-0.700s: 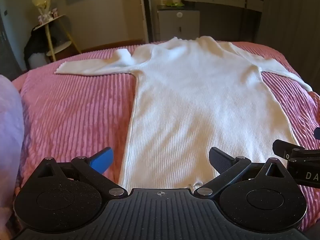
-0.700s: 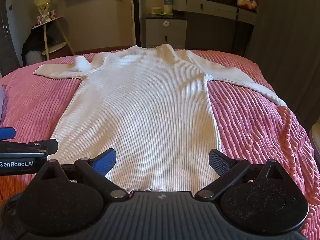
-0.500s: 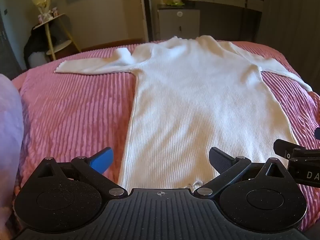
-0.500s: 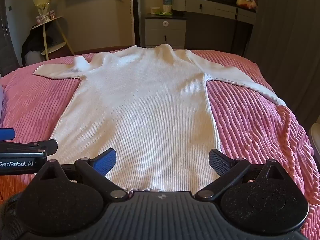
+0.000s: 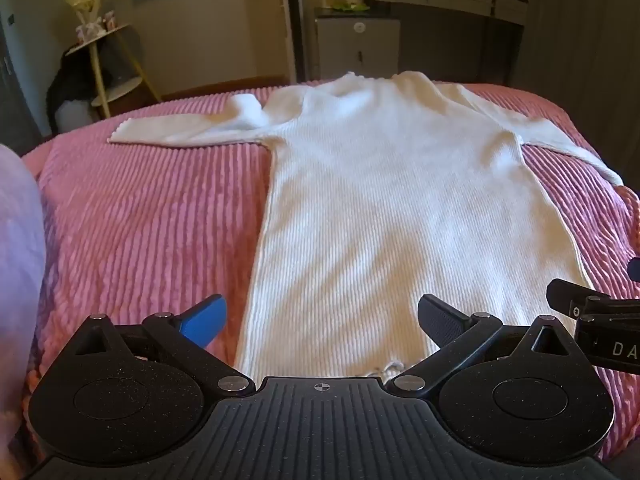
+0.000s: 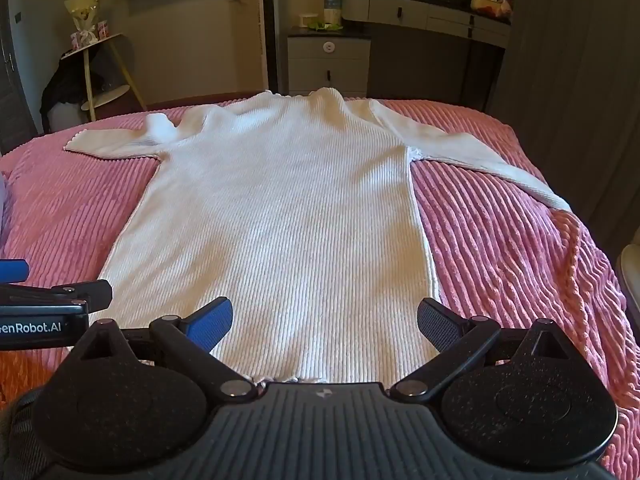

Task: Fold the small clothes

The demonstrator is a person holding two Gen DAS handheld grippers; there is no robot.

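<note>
A long white ribbed knit sweater (image 5: 392, 208) lies flat on the pink bed, hem toward me, collar at the far end, both sleeves spread out to the sides. It also shows in the right wrist view (image 6: 280, 216). My left gripper (image 5: 322, 316) is open and empty, just above the hem near its left corner. My right gripper (image 6: 325, 320) is open and empty over the hem near its right corner. Each gripper shows at the edge of the other's view.
The pink corduroy bedspread (image 5: 152, 216) covers the bed. A lilac cloth (image 5: 16, 264) lies at the left edge. Beyond the bed stand a yellow-legged side table (image 5: 100, 60), a grey cabinet (image 6: 328, 64) and a dresser with a mirror (image 6: 440, 12).
Both grippers have hardly moved; the view has shifted only slightly. The sweater lies as before.
</note>
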